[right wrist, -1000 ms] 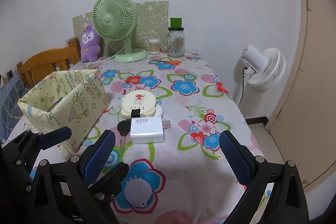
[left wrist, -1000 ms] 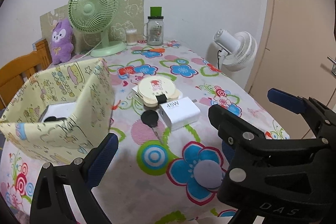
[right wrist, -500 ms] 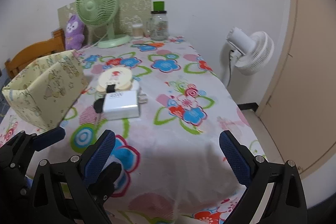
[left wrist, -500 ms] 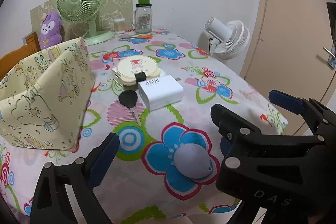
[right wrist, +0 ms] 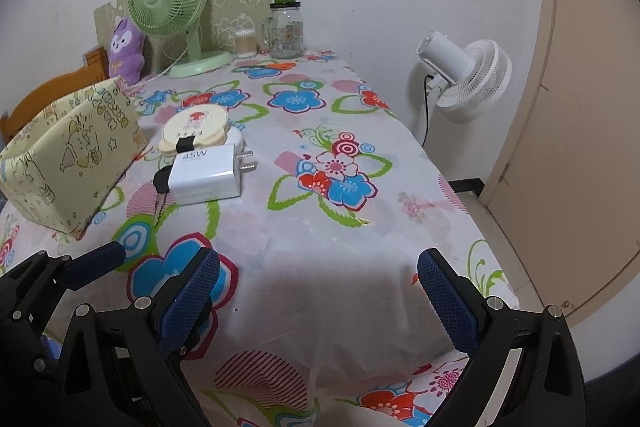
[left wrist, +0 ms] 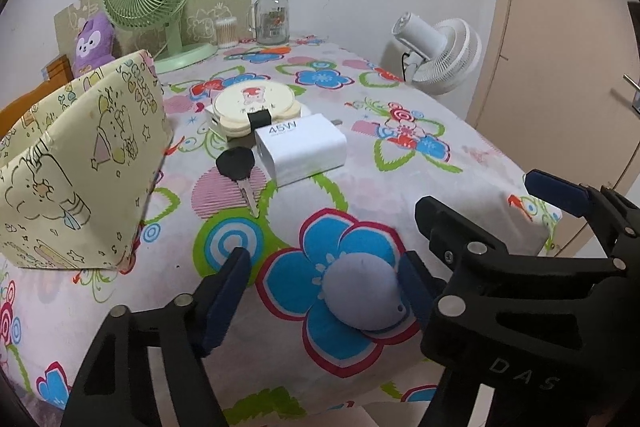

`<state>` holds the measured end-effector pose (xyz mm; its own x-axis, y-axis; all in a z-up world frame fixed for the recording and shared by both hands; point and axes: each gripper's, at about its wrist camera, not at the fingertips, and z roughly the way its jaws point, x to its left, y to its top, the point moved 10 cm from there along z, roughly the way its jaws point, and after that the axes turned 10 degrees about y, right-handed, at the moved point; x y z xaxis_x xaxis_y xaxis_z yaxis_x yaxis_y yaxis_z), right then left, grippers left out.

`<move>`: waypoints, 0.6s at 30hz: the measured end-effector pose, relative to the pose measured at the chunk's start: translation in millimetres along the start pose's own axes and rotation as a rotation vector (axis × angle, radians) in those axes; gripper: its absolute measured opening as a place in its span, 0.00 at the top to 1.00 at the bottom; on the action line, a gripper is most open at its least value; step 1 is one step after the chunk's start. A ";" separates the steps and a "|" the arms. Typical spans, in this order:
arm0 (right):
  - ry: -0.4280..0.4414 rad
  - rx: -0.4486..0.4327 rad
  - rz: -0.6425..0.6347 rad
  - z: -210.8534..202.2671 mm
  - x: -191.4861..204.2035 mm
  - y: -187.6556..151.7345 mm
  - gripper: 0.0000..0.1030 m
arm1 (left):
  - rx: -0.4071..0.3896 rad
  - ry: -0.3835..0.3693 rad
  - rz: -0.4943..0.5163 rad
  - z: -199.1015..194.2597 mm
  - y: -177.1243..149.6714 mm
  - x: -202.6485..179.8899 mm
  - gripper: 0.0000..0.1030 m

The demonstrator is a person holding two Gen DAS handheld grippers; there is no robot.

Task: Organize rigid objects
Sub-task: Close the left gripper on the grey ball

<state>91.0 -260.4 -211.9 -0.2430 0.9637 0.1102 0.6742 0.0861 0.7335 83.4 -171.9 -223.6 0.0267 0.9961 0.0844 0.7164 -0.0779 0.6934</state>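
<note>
Our left gripper [left wrist: 322, 285] is spread wide around a grey pebble [left wrist: 362, 293], which lies on the tablecloth [left wrist: 420, 187] between the pads, nearer the right one. Ahead of it lie a key [left wrist: 238, 169], a charger [left wrist: 300, 149] and a round case [left wrist: 254, 103]; a box [left wrist: 80, 163] stands ahead-left. Our right gripper [right wrist: 320, 297] gapes empty over bare cloth.

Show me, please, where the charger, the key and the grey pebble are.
charger [left wrist: 301, 148], left wrist view, middle of its white top face.
key [left wrist: 235, 163], left wrist view, its black head.
pebble [left wrist: 362, 290], left wrist view, top of its rounded surface, between the left fingers.
</note>
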 end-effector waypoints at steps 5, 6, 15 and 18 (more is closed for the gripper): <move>0.004 0.007 0.003 2.7 2.5 -1.9 0.02 | 0.013 0.005 -0.011 2.8 -2.3 3.5 0.45; 0.002 0.007 0.002 2.7 2.6 -2.1 0.02 | 0.012 0.009 -0.012 2.7 -2.5 4.3 0.49; 0.009 0.014 0.015 6.8 6.9 -4.1 0.02 | -0.001 0.014 -0.012 1.6 -3.0 6.6 0.61; 0.008 0.013 0.013 7.1 7.3 -3.7 0.02 | 0.000 0.009 -0.015 1.6 -3.0 6.7 0.61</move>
<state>91.7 -251.9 -218.6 -0.2392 0.9629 0.1253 0.6862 0.0763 0.7234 82.5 -164.9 -226.2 0.0093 0.9967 0.0805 0.7164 -0.0628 0.6949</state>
